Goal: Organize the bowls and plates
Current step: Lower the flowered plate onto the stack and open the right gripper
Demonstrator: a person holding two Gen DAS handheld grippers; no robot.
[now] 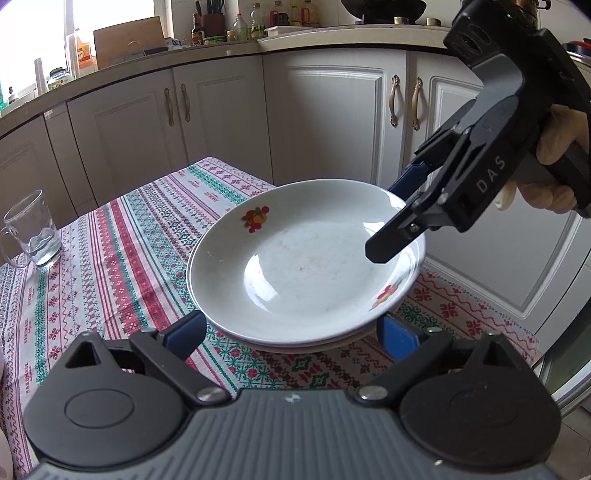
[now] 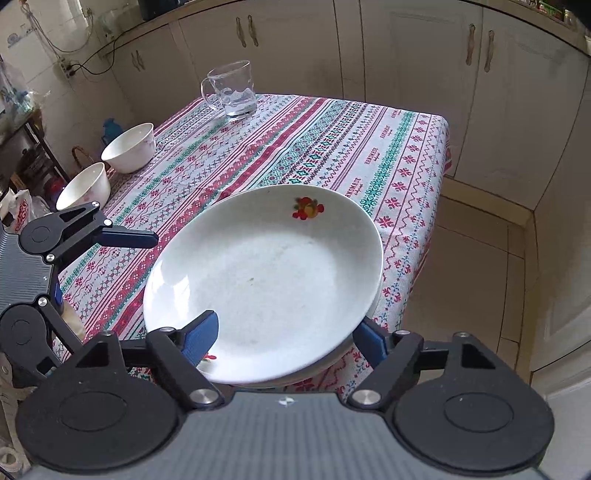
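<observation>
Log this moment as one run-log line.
right gripper: open, fingers straddling top plate rim | left gripper: open, near plates | bowls: unstacked, far edge

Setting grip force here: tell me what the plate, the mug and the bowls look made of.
Plate: glazed ceramic by its look; glossy white with window glare and printed fruit decals. Mug: clear glass; the cloth shows through it. Bowls: white glazed ceramic, probably; smooth and shiny, faint pink print. Melamine cannot be ruled out for the plate or bowls.

a glass mug [image 2: 231,90] stands upright near the far edge of the patterned tablecloth [image 2: 332,147]; white cabinets [image 1: 332,118] behind, bottles [image 1: 255,22] on the counter [image 1: 221,48]
</observation>
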